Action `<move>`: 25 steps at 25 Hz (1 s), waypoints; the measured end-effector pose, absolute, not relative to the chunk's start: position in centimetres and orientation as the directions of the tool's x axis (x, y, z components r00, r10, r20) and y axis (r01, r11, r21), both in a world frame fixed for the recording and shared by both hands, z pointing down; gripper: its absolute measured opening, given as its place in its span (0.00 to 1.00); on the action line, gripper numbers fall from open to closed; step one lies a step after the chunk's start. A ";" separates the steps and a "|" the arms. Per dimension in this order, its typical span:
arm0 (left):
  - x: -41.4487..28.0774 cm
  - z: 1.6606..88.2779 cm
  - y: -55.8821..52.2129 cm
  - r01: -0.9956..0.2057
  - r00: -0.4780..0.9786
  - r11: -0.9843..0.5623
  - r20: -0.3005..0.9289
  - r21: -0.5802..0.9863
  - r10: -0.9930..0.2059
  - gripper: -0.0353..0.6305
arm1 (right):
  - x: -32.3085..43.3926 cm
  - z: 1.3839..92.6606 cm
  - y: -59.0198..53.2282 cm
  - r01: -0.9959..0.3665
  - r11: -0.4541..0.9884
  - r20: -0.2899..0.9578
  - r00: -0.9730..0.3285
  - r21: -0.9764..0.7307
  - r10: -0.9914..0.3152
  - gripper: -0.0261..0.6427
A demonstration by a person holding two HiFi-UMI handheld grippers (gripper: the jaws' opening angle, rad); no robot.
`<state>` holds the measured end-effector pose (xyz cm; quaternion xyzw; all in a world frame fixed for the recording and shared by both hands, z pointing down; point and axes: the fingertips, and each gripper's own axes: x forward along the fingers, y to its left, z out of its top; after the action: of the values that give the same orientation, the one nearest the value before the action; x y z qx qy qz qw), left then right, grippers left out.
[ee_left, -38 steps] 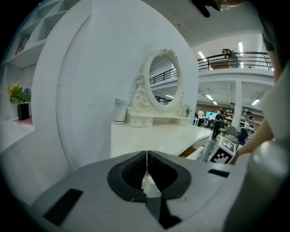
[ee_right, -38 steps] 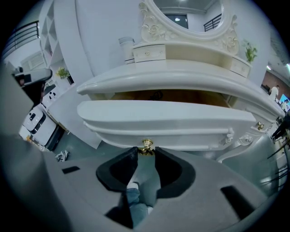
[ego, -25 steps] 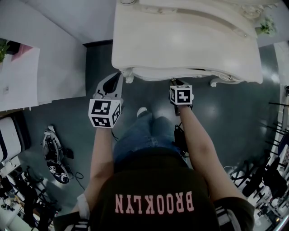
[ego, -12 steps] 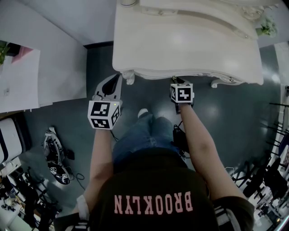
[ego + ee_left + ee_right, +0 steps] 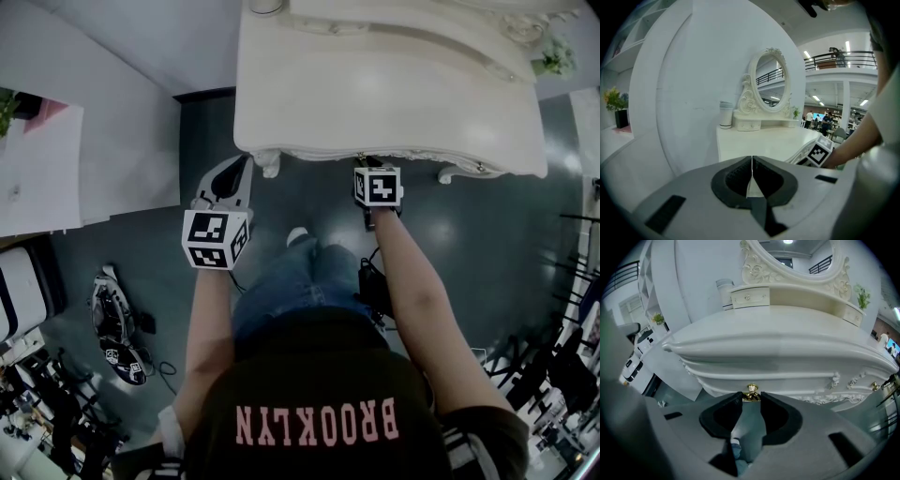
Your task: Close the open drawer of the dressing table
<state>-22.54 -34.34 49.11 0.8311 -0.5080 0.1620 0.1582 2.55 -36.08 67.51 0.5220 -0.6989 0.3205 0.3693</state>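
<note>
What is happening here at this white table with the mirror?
A person stands at a cream dressing table with a gripper in each hand. The right gripper has its jaws closed on the gold knob of the drawer, whose front looks almost flush with the table. The left gripper, jaws shut and empty, is held near the table's left corner.

Floor (image 5: pixel 159 272): dark grey, glossy, reflecting overhead light. White wall panels (image 5: pixel 112 131) stand at the left. A white side table (image 5: pixel 37 169) beside them carries a potted plant (image 5: pixel 614 99). Loose equipment (image 5: pixel 117 328) lies on the floor, lower left. Black stands (image 5: pixel 553 366) crowd the right edge. A railed mezzanine (image 5: pixel 843 58) runs above, under ceiling strip lights (image 5: pixel 847 46).
</note>
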 end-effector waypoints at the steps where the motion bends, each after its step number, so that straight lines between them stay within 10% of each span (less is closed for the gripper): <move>1: -22.6 49.0 -34.2 -0.896 0.430 -0.432 0.430 0.097 -0.794 0.06 | 2.6 67.4 -36.0 -0.966 0.250 0.851 -0.182 -0.062 -0.493 0.20; 25: -21.6 49.3 -33.8 -0.881 0.450 -0.465 0.446 0.083 -0.774 0.06 | 2.6 67.6 -37.0 -0.970 0.240 0.848 -0.164 -0.045 -0.504 0.20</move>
<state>-21.57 -33.83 49.34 0.8375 -0.4941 0.1761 0.1531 2.59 -37.03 67.58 0.5301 -0.6949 0.3146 0.3703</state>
